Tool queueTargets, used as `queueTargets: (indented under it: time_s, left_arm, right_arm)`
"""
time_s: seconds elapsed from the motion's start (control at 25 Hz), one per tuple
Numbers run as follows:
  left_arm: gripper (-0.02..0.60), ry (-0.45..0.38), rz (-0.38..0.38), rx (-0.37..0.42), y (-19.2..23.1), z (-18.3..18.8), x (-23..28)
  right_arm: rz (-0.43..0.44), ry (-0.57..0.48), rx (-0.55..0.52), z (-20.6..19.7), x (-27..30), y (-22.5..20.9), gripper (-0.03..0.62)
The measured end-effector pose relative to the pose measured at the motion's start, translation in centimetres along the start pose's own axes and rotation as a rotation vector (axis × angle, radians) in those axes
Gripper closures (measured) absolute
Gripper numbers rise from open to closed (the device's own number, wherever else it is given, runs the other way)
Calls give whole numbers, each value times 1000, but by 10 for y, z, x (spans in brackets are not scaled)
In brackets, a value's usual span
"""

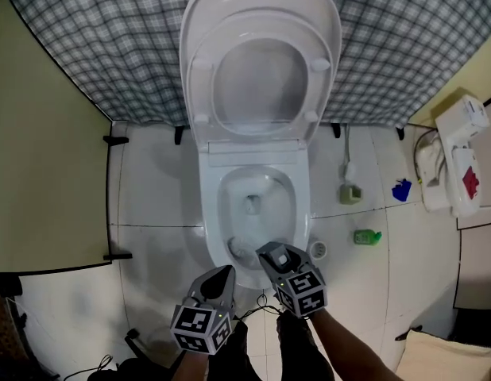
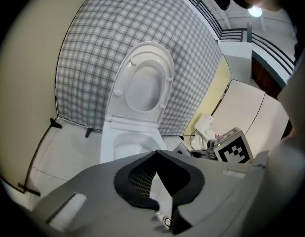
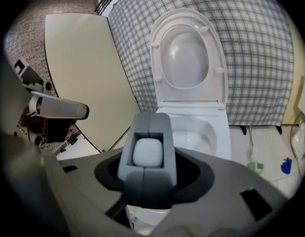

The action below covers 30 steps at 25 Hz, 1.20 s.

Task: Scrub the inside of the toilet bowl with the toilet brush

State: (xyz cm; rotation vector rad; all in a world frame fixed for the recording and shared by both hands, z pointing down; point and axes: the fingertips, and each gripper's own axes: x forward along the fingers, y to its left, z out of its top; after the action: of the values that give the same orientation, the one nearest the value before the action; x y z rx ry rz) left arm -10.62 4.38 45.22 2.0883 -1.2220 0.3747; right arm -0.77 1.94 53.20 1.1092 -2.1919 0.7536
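Observation:
The white toilet has its lid and seat (image 1: 261,70) raised, and the bowl rim (image 1: 210,213) lies open below me. My right gripper (image 1: 276,254) hovers over the near rim, shut on the toilet brush's thick grey handle (image 3: 148,127), which has a white oval insert (image 3: 147,152). A dark shape low in the near side of the bowl looks like the brush head (image 1: 239,249). My left gripper (image 1: 222,275) hangs just left of and nearer than the right one, its dark fingers meeting at a point with nothing between them. The bowl (image 2: 124,144) shows ahead of the left gripper (image 2: 156,154).
A plaid curtain (image 1: 94,46) hangs behind the toilet and a cream panel (image 1: 47,173) stands on the left. On the tiled floor at right are a small greenish holder with a thin white rod (image 1: 350,193), a green bottle (image 1: 367,236), a blue item (image 1: 401,190) and a white appliance (image 1: 458,161).

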Motion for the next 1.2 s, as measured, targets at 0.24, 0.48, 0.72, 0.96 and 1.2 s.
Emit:
queueTargets:
  time_s: [0.24, 0.48, 0.72, 0.96, 1.2]
  left_arm:
    - [589, 13, -27, 16, -17, -6, 4]
    - [589, 35, -46, 23, -28, -17, 6]
    - [589, 54, -53, 18, -28, -25, 9]
    - [589, 59, -41, 16, -13, -25, 11]
    - [589, 65, -18, -6, 6, -30, 12]
  right_arm:
    - [-56, 7, 19, -20, -28, -16, 367]
    - [-133, 16, -9, -29, -46, -41, 367]
    - [-226, 16, -15, -20, -41, -74, 367]
    - [-289, -19, -72, 8, -23, -104, 367]
    - [-317, -66, -93, 40, 8, -123, 367]
